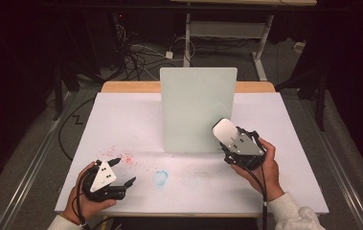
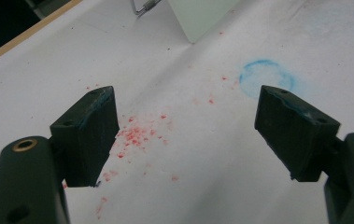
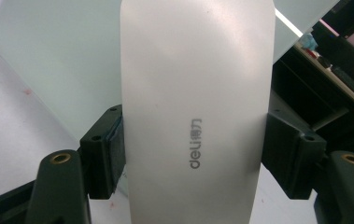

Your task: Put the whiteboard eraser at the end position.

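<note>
Right gripper (image 3: 195, 154) pinches a white eraser (image 3: 198, 93) flat toward the upright board (image 1: 198, 108), likely for wiping; left gripper (image 2: 186, 135) rests spread, empty, beside red specks (image 2: 135, 135).

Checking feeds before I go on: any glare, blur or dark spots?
High view: table lit, floor around it very dark, soft overall. Left gripper view: jaws sharp, red specks and blue ring clear. Right gripper view: the held eraser sits close, pale with a mild sheen, its logo readable; board behind is soft.
</note>
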Motion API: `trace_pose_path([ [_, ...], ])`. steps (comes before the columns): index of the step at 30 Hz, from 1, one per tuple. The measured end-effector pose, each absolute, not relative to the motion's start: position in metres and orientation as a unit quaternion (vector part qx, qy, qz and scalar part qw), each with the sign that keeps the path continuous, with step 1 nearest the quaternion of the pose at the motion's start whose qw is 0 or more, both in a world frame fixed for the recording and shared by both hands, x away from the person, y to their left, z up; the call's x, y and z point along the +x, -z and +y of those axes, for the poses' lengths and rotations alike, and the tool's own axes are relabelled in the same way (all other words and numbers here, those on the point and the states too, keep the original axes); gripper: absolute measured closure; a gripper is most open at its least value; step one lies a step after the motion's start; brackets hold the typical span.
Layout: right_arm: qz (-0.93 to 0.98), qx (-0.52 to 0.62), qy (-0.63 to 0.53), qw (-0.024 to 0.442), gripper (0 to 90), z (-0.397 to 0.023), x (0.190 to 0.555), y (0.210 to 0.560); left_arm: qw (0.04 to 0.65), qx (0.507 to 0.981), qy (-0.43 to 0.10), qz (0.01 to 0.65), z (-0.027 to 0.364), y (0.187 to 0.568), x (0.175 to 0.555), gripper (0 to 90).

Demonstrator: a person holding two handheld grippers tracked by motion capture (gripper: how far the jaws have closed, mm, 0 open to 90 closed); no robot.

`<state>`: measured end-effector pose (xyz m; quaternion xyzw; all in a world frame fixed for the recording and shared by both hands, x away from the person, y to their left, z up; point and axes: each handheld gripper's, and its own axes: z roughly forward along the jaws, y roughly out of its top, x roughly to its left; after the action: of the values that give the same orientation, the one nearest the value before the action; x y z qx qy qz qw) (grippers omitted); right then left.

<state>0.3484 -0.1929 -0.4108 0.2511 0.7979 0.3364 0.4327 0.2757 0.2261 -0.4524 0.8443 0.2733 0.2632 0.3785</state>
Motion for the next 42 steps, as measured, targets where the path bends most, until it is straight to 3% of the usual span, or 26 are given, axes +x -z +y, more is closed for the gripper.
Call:
trace_pose_path([
  [17,0.842,0.206,-0.354,0.351,31.1,-0.184,0.332,0.406,0.377,0.846,-0.264,0.271,0.224,0.452,0.275,20.6],
  [34,0.913,0.129,-0.307,0.234,31.0,-0.157,0.326,0.422,0.377,0.847,-0.262,0.269,0.224,0.452,0.274,20.6],
  [42,0.927,0.113,-0.285,0.214,31.0,-0.151,0.328,0.43,0.374,0.85,-0.259,0.266,0.223,0.454,0.275,20.6],
])
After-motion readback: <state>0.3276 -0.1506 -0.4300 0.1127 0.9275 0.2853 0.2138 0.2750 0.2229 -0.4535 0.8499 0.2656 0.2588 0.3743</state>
